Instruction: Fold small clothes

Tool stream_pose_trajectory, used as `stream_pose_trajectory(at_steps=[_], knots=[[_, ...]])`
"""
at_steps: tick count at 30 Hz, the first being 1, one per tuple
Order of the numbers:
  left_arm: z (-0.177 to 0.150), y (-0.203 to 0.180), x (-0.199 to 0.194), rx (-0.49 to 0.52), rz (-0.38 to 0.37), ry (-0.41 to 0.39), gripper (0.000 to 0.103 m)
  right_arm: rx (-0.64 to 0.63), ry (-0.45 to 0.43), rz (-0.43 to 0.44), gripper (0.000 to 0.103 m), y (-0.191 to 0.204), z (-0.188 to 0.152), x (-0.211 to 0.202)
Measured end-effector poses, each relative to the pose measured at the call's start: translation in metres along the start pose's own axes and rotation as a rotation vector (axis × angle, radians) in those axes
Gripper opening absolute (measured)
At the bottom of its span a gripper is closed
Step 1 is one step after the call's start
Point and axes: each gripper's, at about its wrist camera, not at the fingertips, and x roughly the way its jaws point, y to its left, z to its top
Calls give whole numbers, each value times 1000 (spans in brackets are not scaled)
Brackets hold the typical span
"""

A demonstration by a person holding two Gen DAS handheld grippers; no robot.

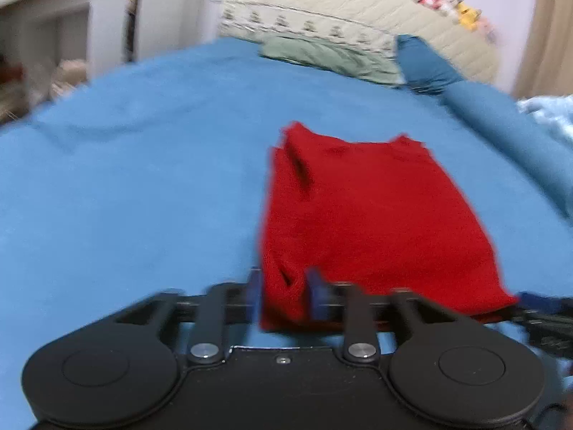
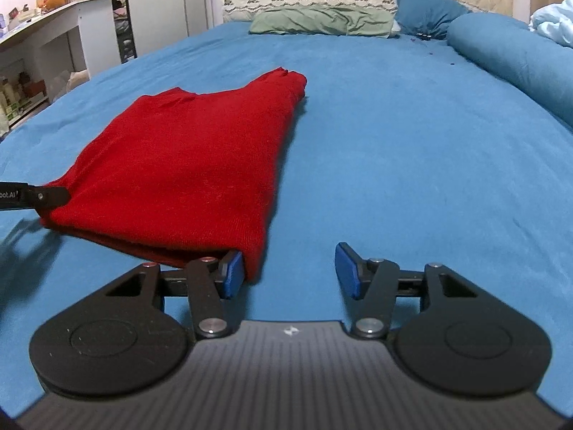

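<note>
Blue bedsheet (image 2: 394, 143) spread wide and mostly smooth, a soft, yielding base likely to bunch under any dragging. At its centre, red garment (image 2: 186, 165), already folded into a long stack of several layers, its near hem raised slightly off the sheet and its far end tapering toward the green pillow (image 2: 322, 19) and the rolled blue bolster (image 2: 519, 57) well beyond the garment. At the garment's near left corner, left gripper (image 1: 283, 294), blurred, with its blue pads either side of a bunched wad of cloth and seemingly clamped on it; blur enough to leave the firmness of that hold uncertain. At the garment's near right corner, right gripper (image 2: 290, 268), jaws spread wide, one blue pad (image 2: 234, 272) touching the cloth edge, the other well clear over bare sheet, nothing held. Main risk, judged from this: a lift or fold-over with only the left corner secured, leaving the right side to sag and the stacked layers to slide apart. Second risk: closing on the top layer alone, peeling the stack open. Third: pinching the sheet along with the hem and hauling both up. Also possible: a skewed crease from uneven pull between the two corners.
</note>
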Motion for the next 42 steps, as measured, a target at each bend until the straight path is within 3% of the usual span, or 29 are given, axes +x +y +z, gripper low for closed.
stream_pose_trajectory(at_steps=[2, 3, 4, 5, 7, 9, 14, 18, 22, 25, 26, 27, 28, 29, 30, 34, 39, 42], knots=[[6, 3, -17, 12, 89, -31, 59, -7, 13, 11, 83, -5, 5, -9], [10, 7, -25, 10, 87, -49, 60, -6, 24, 23, 86, -9, 8, -17], [15, 11, -33, 4, 77, -64, 66, -5, 29, 41, 89, -13, 11, -24], [20, 13, -39, 2, 65, -73, 72, -2, 30, 55, 99, -18, 16, -32], [33, 16, -43, 25, 19, -83, 100, 18, 17, 100, 103, -31, 32, -52], [48, 15, -36, 51, -21, -77, 101, 52, 17, 145, 103, -41, 54, -59], [82, 16, 10, -1, -147, 36, 101, 218, 170, 327, 103, -60, 115, -18], [89, 17, 53, -78, -217, 130, 95, 313, 260, 365, 103, -63, 133, 36], [89, 19, 81, -110, -248, 208, 76, 320, 298, 382, 103, -52, 130, 68], [86, 20, 95, -134, -275, 237, 75, 310, 314, 379, 103, -43, 123, 86], [85, 20, 96, -139, -280, 239, 74, 319, 325, 380, 96, -41, 121, 93], [85, 19, 97, -136, -289, 248, 66, 329, 336, 380, 76, -39, 118, 99], [84, 17, 99, -136, -305, 268, 50, 334, 355, 375, 70, -37, 116, 106], [84, 17, 100, -153, -330, 292, 42, 332, 370, 376, 64, -35, 113, 111], [85, 16, 99, -168, -330, 302, 38, 331, 367, 364, 51, -33, 112, 113], [96, 1, 79, -104, -281, 282, 24, 377, 340, 393, 37, -37, 119, 101], [111, -26, 13, -96, -347, 211, 19, 329, 277, 427, 36, -49, 144, 39], [104, -50, -46, -59, -405, 164, 19, 310, 264, 458, 35, -72, 139, -14]])
